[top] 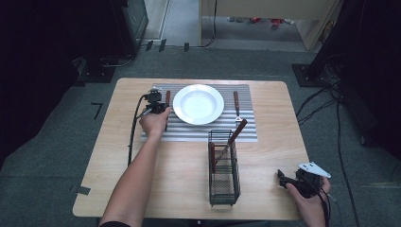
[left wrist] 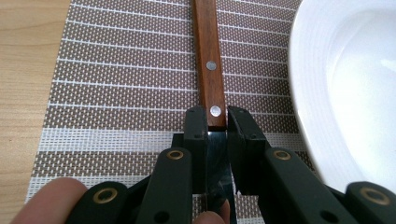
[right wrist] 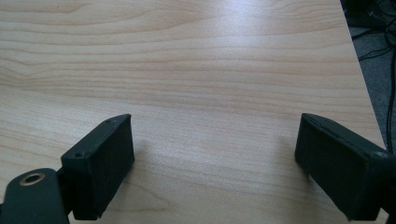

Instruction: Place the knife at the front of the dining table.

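Note:
A wooden-handled utensil [left wrist: 208, 56] lies on the striped placemat [left wrist: 116, 79] just left of the white plate [left wrist: 345, 93]. My left gripper [left wrist: 217, 121] is shut on it where the wooden handle meets the metal part. In the high view this gripper [top: 164, 109] sits at the plate's [top: 198, 104] left edge, with the utensil's handle [top: 167, 97] pointing away from me. My right gripper [top: 282, 176] rests low near the table's front right corner. Its jaws stand wide open over bare wood [right wrist: 215, 158], holding nothing.
A second wooden-handled utensil [top: 236, 105] lies on the placemat to the right of the plate. A black wire basket [top: 223, 182] stands at the front centre with two wooden-handled utensils [top: 235, 134] leaning in it. Cables run over the floor on the right.

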### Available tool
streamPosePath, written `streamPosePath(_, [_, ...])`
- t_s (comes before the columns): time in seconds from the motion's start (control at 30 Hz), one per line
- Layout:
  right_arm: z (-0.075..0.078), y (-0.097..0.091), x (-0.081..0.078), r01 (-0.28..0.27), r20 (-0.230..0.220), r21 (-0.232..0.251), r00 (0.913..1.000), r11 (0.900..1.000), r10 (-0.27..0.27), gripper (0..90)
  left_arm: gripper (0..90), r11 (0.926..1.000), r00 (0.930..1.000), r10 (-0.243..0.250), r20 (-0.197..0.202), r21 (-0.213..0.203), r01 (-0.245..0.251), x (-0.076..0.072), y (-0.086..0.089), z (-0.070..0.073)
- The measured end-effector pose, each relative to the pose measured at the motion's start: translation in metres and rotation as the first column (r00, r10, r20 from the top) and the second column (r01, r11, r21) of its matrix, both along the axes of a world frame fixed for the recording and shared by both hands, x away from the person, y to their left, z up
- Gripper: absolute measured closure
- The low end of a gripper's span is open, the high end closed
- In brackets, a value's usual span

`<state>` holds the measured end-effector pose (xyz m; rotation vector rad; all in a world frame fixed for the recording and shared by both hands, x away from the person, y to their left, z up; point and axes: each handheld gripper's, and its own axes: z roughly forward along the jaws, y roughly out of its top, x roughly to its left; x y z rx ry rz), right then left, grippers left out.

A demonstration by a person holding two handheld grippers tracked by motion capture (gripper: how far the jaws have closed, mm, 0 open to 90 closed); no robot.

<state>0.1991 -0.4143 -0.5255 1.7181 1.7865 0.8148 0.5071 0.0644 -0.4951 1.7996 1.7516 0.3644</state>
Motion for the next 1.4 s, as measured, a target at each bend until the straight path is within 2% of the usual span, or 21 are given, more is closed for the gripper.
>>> streamPosePath(0.23, [0.000,0.000,0.000,0.002,-0.003,-0.002,1.0000,1.0000,-0.002,11.5,79.1,1.0000,1.0000,-0.001,0.003,0.008,0.001,0.000,0.000,-0.001])
streamPosePath(0.27, [0.000,0.000,0.000,0.002,-0.002,-0.001,1.0000,1.0000,-0.002,11.5,78.6,1.0000,1.0000,-0.004,0.004,-0.004,0.004,0.000,0.001,-0.001])
streamPosePath(0.3, [0.000,0.000,0.000,0.002,-0.003,-0.001,1.0000,1.0000,-0.002,11.5,68.5,0.9999,1.0000,-0.007,0.005,-0.016,0.007,0.000,0.001,-0.001])
streamPosePath(0.33, [0.000,0.000,0.000,0.002,-0.003,-0.001,1.0000,1.0000,-0.002,11.5,68.5,0.9994,1.0000,-0.008,0.004,-0.034,0.008,0.001,0.000,0.000])
streamPosePath(0.37, [0.000,0.000,0.000,0.002,-0.002,-0.001,1.0000,1.0000,-0.002,11.5,63.6,0.9994,0.9999,-0.013,0.010,-0.032,0.013,0.001,-0.002,0.000])
streamPosePath(0.4, [0.000,0.000,0.000,0.002,-0.003,-0.001,1.0000,1.0000,-0.002,11.5,58.2,0.9999,0.9997,-0.014,0.018,-0.007,0.014,0.000,-0.003,0.000])
streamPosePath(0.43, [0.000,0.000,0.000,0.001,-0.002,-0.002,1.0000,1.0000,-0.001,11.5,56.3,0.9999,0.9997,-0.014,0.018,-0.007,0.014,0.000,-0.003,0.000])
streamPosePath(0.6, [0.000,0.000,0.000,0.002,-0.002,-0.001,1.0000,1.0000,-0.002,11.5,52.9,0.9996,0.9998,-0.007,0.021,-0.028,0.007,0.000,0.001,0.000])
streamPosePath(0.83, [0.000,0.001,0.000,0.002,-0.002,-0.002,1.0000,1.0000,-0.002,11.5,51.1,0.9975,0.9993,-0.026,0.026,-0.065,0.027,-0.003,0.004,0.007])
streamPosePath(1.07, [0.000,0.001,0.000,0.002,-0.003,-0.003,1.0000,1.0000,-0.002,11.5,49.6,0.9978,0.9969,-0.045,0.064,-0.047,0.048,-0.011,0.007,0.018])
streamPosePath(1.13, [0.000,0.001,0.000,0.002,-0.003,-0.003,1.0000,1.0000,-0.002,11.5,46.1,0.9982,0.9962,-0.042,0.076,-0.039,0.046,-0.014,0.010,0.022])
streamPosePath(1.3, [0.000,0.001,0.000,0.003,-0.003,-0.004,1.0000,1.0000,-0.003,11.4,44.9,0.9988,0.9922,-0.045,0.116,-0.016,0.047,-0.022,0.022,0.034])
streamPosePath(1.4, [0.000,0.001,0.000,0.003,-0.003,-0.004,1.0000,1.0000,-0.003,11.4,43.8,0.9984,0.9883,-0.047,0.145,-0.025,0.051,-0.030,0.031,0.042])
